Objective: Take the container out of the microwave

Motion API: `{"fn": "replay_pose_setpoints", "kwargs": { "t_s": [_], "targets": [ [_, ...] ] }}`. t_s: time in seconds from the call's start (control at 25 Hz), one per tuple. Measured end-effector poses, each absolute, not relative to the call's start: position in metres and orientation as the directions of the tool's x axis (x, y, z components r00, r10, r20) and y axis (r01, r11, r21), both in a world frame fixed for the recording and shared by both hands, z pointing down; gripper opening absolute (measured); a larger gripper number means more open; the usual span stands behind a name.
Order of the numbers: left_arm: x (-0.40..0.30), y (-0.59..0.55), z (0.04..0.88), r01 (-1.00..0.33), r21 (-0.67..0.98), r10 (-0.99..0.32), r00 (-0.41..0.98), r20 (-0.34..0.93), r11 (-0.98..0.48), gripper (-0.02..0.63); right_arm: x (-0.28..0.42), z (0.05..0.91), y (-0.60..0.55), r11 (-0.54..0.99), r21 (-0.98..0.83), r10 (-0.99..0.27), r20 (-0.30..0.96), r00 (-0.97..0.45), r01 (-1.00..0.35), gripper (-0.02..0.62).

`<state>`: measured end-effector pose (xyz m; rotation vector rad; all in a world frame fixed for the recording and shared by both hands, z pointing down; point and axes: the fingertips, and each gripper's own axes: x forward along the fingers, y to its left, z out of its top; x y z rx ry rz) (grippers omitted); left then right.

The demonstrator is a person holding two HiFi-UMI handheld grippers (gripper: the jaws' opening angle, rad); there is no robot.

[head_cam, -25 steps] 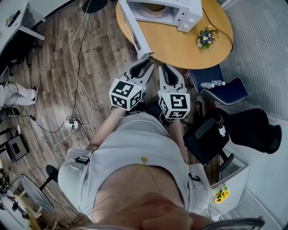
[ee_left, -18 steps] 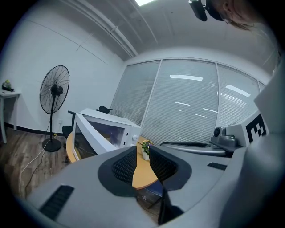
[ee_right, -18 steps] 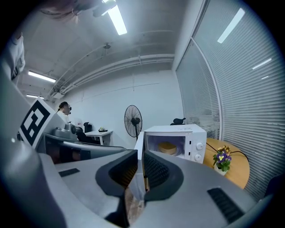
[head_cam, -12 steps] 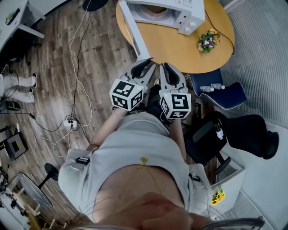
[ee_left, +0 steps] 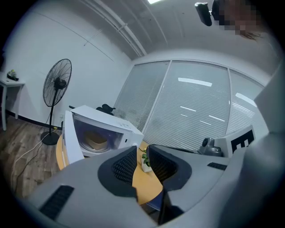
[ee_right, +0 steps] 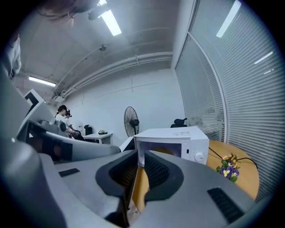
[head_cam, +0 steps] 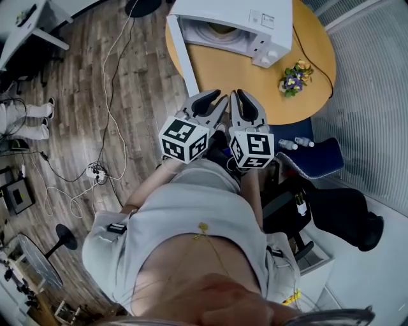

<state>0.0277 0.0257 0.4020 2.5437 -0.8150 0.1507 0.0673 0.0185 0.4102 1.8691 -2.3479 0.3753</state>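
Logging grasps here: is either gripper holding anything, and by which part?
Nothing is held: left gripper and right gripper have empty, slightly parted jaws; the container sits inside the microwave.

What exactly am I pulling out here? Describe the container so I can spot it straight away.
On the round wooden table stands a white microwave with its door swung open. Inside the cavity sits the container, a round, tan, bowl-like thing. It is the only tan thing in that white cavity, while the flower pot stands out on the tabletop beside the microwave.

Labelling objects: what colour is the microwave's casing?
White microwave, best seen in the head view.
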Motion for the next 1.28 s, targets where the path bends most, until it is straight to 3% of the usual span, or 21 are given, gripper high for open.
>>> {"fn": "replay_pose_setpoints", "kwargs": {
  "t_s": [0.56, 1.28],
  "targets": [
    [0.081, -0.034, 0.406, -0.650, 0.448, -0.606, 0.751, 0.261, -0.613, 0.087, 0.122, 0.414, -0.052, 0.306, -0.118, -0.908, 0.264, -0.326, -0.945, 0.057],
    [0.095, -0.089, 0.429, -0.792, 0.418, -0.765, 0.579, 0.283, -0.445, 0.087, 0.148, 0.421, -0.093, 0.479, -0.121, -0.831, 0.257, -0.494, -0.869, 0.057]
  ]
}}
